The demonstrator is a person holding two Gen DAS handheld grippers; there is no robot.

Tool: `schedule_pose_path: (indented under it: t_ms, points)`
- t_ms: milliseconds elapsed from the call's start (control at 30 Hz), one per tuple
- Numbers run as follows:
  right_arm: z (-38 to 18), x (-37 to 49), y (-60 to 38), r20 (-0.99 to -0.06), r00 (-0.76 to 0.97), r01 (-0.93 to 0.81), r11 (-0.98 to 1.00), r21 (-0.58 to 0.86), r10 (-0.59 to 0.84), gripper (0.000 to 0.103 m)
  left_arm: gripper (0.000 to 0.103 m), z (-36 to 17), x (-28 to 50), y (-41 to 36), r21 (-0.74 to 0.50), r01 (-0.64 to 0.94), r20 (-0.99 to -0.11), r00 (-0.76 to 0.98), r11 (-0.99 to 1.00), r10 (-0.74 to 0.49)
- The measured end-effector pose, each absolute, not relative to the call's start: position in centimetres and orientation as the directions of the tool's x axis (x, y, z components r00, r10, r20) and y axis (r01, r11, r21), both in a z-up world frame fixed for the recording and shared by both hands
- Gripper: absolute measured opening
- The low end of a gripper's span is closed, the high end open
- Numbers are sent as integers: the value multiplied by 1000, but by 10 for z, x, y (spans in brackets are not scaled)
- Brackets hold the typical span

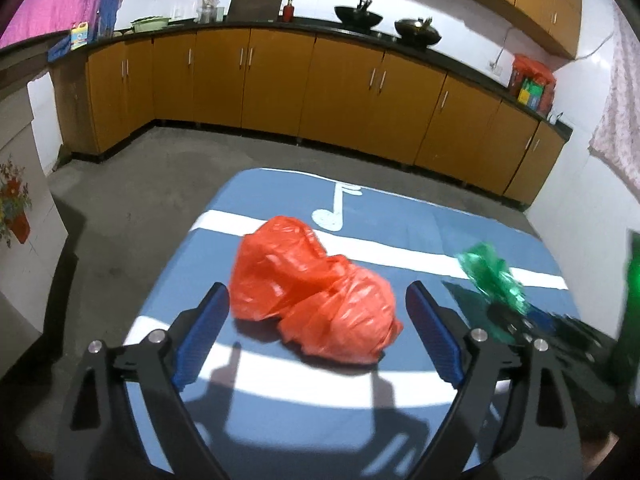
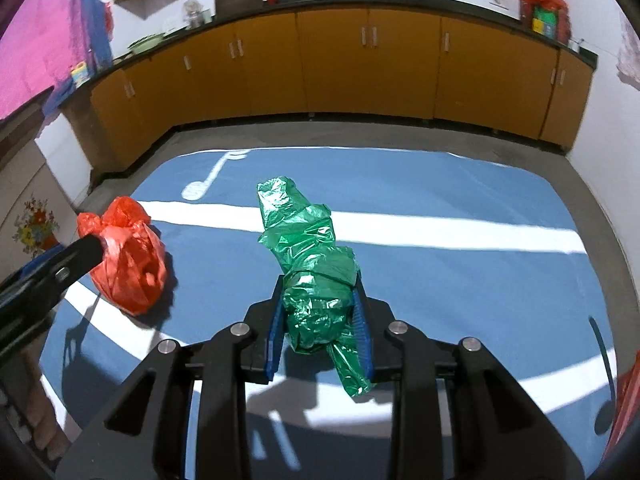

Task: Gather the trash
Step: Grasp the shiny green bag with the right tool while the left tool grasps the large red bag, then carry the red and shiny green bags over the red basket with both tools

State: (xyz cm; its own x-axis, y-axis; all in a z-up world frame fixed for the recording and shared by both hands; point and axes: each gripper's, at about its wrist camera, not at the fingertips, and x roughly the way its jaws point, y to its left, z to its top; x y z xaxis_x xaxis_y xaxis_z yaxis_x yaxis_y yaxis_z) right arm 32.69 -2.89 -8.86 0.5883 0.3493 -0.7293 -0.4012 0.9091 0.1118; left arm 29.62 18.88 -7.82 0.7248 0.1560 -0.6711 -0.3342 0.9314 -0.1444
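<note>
The left gripper (image 1: 316,300) stands wide, its fingers either side of the red bag (image 1: 312,292) lying on the blue mat (image 1: 420,240). To its right, the right gripper (image 2: 320,300) pinches the green bag (image 2: 312,264) above the mat.

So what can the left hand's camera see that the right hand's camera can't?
Only the left wrist view shows the left gripper from behind, its jaws spread wide with the orange plastic bag lying between them.

Only the right wrist view shows the right gripper clamped on the green plastic bag.

Both show the two bags, the blue mat with its white music note, and the yellow cabinets.
</note>
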Motion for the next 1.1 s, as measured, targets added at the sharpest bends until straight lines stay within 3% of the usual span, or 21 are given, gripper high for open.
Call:
schedule_pose_path:
  t_ms: [167, 267, 333, 533, 1100]
  points:
    - [-94, 321, -46, -734, 584, -378, 916, 134, 348, 31, 87, -99, 325, 182, -68, -367, -741, 641, 928, 199]
    - [-97, 318, -52, -735, 577, -371, 916, 152, 356, 31, 70, -110, 329, 184, -87, -370, -762, 622, 925, 178]
    - [-98, 315, -53, -734, 573, -374, 913, 161, 364, 31, 53, -115, 330, 186, -113, -351, -767, 626, 929, 143]
    - [-101, 303, -54, -733, 570, -390, 908, 156, 371, 31, 38, -114, 328, 181, -93, -317, -749, 646, 944, 143]
    - [-69, 260, -84, -695, 613, -342, 919, 195, 376, 31, 33, -80, 266, 152, -108, -173, -683, 728, 979, 54]
